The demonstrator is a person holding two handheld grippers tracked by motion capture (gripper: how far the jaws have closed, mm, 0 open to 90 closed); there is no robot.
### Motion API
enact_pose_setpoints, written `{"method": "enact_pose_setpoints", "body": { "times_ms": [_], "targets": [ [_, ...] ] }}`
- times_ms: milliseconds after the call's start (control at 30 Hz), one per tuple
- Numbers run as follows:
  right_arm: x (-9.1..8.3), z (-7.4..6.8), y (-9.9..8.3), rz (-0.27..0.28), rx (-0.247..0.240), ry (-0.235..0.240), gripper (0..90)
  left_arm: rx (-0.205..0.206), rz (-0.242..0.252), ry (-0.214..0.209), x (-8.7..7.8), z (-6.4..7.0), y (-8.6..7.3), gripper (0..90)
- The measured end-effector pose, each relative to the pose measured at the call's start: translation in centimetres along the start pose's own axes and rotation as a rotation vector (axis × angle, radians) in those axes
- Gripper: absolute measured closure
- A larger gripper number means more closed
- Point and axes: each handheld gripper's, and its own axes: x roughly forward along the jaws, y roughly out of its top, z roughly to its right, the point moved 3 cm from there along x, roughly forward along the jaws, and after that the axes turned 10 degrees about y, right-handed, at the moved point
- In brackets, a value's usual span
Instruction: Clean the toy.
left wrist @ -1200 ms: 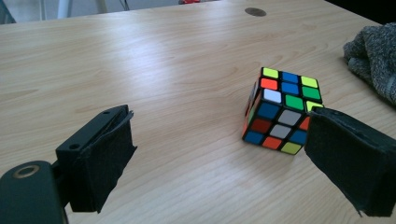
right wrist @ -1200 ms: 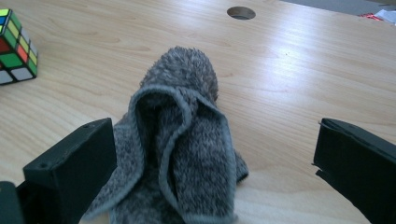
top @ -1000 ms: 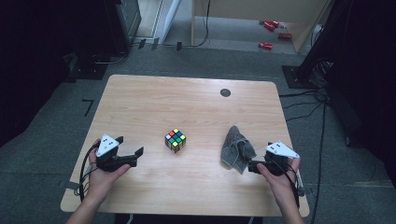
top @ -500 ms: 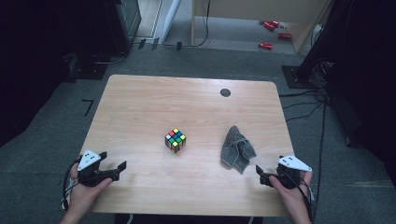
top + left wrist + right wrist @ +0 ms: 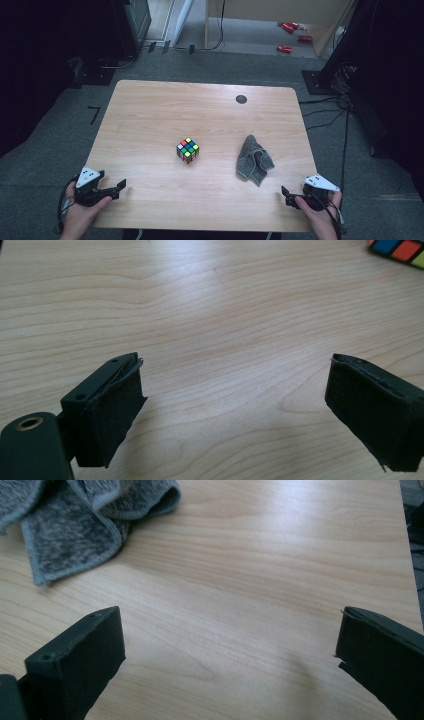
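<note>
Left gripper (image 5: 235, 390) fingers spread wide over bare worktop (image 5: 210, 115), puzzle cube (image 5: 187, 150) well ahead of them, right gripper (image 5: 230, 645) fingers likewise spread, grey cloth (image 5: 75, 525) just beyond its left finger

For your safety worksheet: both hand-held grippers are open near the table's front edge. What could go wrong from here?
1. The crumpled cloth may bunch or slide rather than lift cleanly.
2. The puzzle cube sits loose mid-table; a jaw grazing it could push or twist it away.
</note>
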Motion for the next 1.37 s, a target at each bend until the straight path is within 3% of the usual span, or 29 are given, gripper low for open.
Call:
{"method": "enact_pose_setpoints", "body": {
  "times_ms": [267,467,600,733,1100,1367],
  "targets": [
    [0.6,0.4,-0.9,-0.046,0.007,-0.009,0.0,0.024,-0.025,0.006,0.3,0.3,0.0,9.3],
    [0.7,0.5,-0.9,-0.05,0.016,0.0,0.0,0.061,-0.07,0.005,0.6,0.6,0.0,9.3],
    [0.7,0.5,-0.9,-0.053,0.027,0.006,0.0,0.081,-0.074,0.013,0.7,0.8,0.0,9.3],
    [0.7,0.5,-0.9,-0.053,0.027,0.006,0.0,0.118,-0.082,0.046,0.7,1.3,-0.1,9.4],
    [0.7,0.5,-0.9,-0.055,0.027,0.006,0.0,0.09,-0.08,0.043,0.7,1.0,0.0,9.7],
    [0.7,0.5,-0.9,-0.054,0.027,0.006,0.0,0.095,-0.082,0.058,0.8,1.1,0.0,9.7]
  ]
}}
